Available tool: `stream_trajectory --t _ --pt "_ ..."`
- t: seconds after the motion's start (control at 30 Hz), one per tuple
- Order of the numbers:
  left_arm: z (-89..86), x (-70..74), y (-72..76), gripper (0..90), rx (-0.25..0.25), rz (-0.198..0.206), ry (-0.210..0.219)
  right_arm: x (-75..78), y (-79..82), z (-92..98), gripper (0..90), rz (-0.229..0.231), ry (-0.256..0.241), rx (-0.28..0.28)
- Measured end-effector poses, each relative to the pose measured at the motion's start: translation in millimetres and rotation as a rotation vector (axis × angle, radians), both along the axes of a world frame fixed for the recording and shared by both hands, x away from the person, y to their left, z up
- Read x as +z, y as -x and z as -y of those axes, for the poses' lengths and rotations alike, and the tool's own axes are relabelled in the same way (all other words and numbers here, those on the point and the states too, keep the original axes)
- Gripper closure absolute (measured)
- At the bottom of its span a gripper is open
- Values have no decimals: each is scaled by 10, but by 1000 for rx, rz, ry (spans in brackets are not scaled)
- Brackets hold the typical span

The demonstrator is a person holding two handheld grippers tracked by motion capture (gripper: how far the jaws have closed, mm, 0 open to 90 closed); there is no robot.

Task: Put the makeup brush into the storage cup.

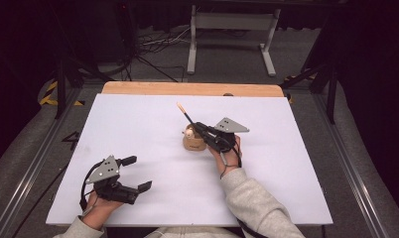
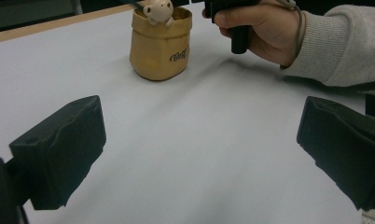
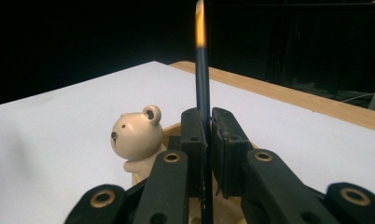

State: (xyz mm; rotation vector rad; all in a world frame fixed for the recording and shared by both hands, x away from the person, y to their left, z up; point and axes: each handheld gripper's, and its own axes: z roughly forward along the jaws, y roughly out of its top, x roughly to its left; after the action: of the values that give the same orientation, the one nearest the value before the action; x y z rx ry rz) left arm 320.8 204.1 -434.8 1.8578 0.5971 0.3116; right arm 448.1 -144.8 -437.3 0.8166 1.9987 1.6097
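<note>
Low in the left of the high view, the left gripper (image 1: 138, 173) rests on the white table (image 1: 287, 163) with jaws spread wide, holding nothing. Farther up, at frame centre, the right gripper (image 1: 198, 128) pinches a dark pencil (image 1: 186, 117), perhaps a brush, over the tan pen holder (image 1: 193, 143) with its bear figurine (image 3: 135, 135).

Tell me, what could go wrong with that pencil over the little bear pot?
The right tongs pinch the pencil over the tan pot. It may hit the bear figure on the rim instead of dropping inside. The small pot could tip if pushed sideways. The left tongs rest open, too far away to steady it.
</note>
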Motion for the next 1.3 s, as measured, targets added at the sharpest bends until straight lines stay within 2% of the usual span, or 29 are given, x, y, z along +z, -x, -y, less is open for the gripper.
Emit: stream_trajectory --t 0.53,0.63,0.8,0.87,0.93,1.03,1.1,1.3 --pt "-1 2 -3 21 -1 0 1 105 9 77 620 30 -9 -16" --pt "-13 7 -3 21 3 -4 8 152 29 94 553 30 -14 -7" --pt "-27 16 -5 20 2 4 14 295 109 153 362 42 -16 4" --pt "-37 19 -6 19 2 5 16 344 138 179 296 29 -12 -6" --pt "-41 19 -5 19 4 2 23 370 156 201 273 24 -15 -7" --pt "-63 25 -6 18 8 8 27 445 205 273 180 7 -10 3" --pt "-75 27 -5 18 11 8 32 477 240 308 154 16 11 21" --pt "-125 36 -1 16 21 15 46 554 355 437 61 29 25 47"
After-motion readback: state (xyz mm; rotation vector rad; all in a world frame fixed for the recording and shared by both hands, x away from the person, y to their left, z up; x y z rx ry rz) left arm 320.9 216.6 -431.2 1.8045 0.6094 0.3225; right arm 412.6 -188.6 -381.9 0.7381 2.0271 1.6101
